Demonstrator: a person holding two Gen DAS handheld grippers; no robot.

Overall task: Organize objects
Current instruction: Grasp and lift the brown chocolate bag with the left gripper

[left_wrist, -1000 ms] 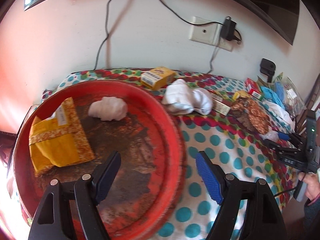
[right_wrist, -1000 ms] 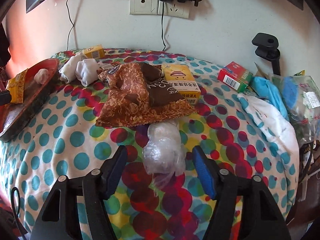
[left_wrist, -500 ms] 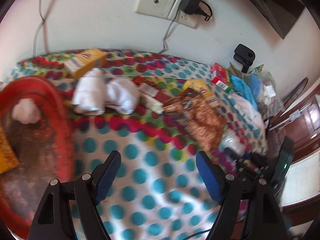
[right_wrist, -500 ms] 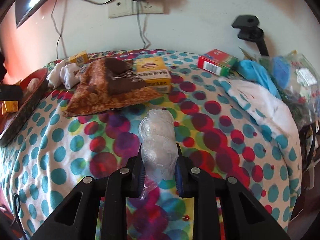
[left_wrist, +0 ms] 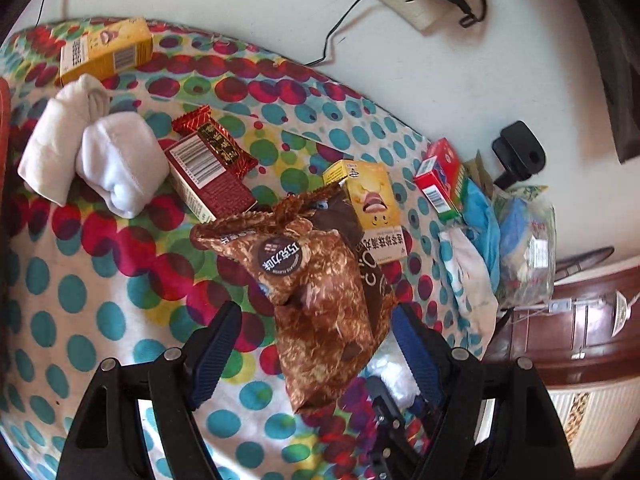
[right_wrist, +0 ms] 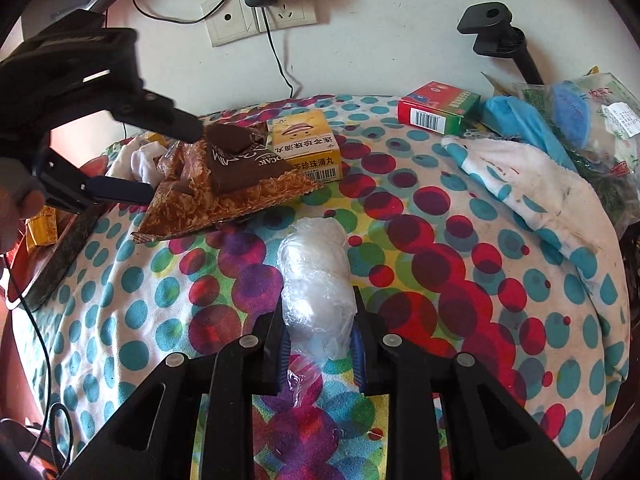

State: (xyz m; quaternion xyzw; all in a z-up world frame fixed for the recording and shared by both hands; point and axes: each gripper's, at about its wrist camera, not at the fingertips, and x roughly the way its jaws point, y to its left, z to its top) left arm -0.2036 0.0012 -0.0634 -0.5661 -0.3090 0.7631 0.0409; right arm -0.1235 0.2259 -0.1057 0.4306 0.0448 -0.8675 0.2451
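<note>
right claw (right_wrist: pixel 319 336) clamping plastic bundle (right_wrist: pixel 314 280), polka-dot cloth (right_wrist: pixel 420 248)

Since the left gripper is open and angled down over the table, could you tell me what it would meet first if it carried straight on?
Most likely the brown snack bag: it lies between the open left gripper fingers, directly ahead. Depth is hard to judge, but nothing appears in between.

The brown snack bag (left_wrist: pixel 320 296) reads "巧克力味"; yellow box (right_wrist: pixel 306 148) "珍珠滴丸".
</note>
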